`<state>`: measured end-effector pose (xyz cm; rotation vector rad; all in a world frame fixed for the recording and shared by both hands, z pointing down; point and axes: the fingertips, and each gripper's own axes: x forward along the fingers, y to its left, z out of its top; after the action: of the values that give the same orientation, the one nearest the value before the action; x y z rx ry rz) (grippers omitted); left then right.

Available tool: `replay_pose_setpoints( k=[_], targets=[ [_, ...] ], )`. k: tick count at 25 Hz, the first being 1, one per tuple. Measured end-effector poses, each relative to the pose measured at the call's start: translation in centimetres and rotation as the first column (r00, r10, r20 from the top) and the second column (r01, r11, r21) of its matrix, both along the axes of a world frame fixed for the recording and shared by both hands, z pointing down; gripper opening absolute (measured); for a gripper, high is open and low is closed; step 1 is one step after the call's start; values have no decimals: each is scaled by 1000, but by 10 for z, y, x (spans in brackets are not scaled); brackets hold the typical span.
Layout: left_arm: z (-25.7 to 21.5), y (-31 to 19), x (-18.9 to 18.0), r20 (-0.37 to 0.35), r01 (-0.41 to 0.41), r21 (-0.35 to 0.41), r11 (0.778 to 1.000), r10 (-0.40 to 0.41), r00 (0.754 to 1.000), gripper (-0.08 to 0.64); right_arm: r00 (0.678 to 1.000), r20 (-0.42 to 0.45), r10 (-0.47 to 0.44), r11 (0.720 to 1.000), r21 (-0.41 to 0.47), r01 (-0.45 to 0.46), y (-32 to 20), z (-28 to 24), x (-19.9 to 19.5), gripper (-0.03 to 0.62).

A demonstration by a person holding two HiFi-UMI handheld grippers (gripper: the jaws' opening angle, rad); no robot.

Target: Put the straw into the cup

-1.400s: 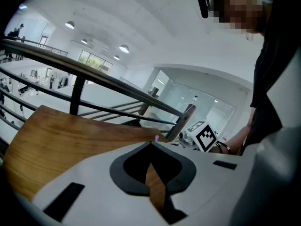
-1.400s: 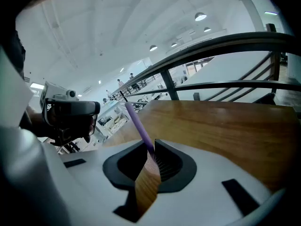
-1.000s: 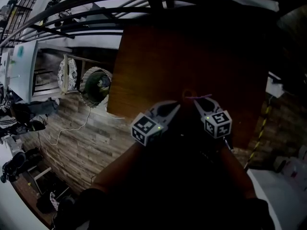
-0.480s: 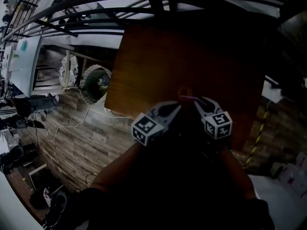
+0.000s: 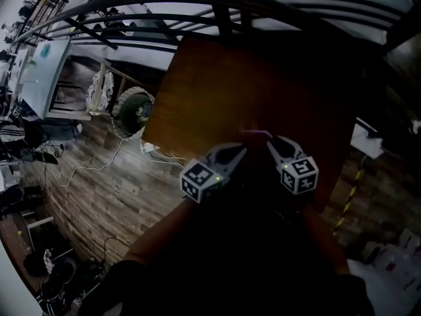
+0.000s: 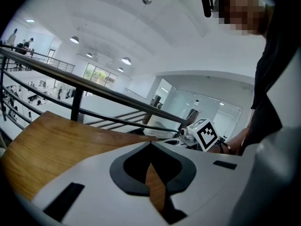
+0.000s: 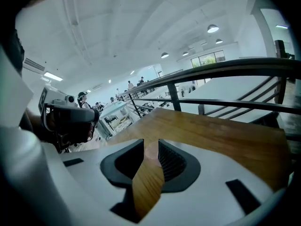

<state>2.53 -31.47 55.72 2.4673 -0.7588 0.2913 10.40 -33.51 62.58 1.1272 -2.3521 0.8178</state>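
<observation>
Head view very dark. Hard to make out the cup there, and can't find it for sure in either gripper view. Lower half of that frame swallowed by black sleeves (image 5: 230,262), so arms mostly lost.

Left claw (image 5: 241,149) at frame centre, over near edge of brown wooden table (image 5: 250,84). In left gripper view, left claw (image 6: 150,147) with black pads meeting at the tips, closed on nothing, only a sliver of table (image 6: 51,140) seen through below. Right gripper's marker cube (image 6: 204,134) poking in at centre right.

Right claw (image 5: 270,141) just right of the left one, tips near each other but apart. Thin pinkish straw (image 5: 255,132) running left from its tip, roughly level, over the table. In right gripper view, right claw (image 7: 149,147) nearly closed, pinched on a pale pink bit of straw (image 7: 151,149) at top of the narrow gap. Rest of straw cut off from that view. Table (image 7: 225,131) behind.

Dark railing (image 5: 217,8) across top of head view. Plank floor (image 5: 99,176) at left, with a round basket-like thing (image 5: 131,114) beside table's left edge, contents unclear.
</observation>
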Motion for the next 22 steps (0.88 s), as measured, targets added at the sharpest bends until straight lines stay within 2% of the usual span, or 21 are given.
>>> replay_pose_setpoints(
  k=[11, 17, 22],
  targets=[
    [-25, 62, 20, 8, 92, 76, 993, -93, 996, 11, 996, 21, -85, 990, 110, 82, 45, -41, 18, 89],
    [-34, 88, 23, 17, 129, 97, 987, -131, 991, 11, 990, 63, -124, 982, 149, 113, 62, -62, 24, 89],
    [-43, 110, 2, 41, 179, 128, 975, -186, 982, 11, 978, 86, -191, 965, 197, 171, 86, -80, 12, 89]
  ],
)
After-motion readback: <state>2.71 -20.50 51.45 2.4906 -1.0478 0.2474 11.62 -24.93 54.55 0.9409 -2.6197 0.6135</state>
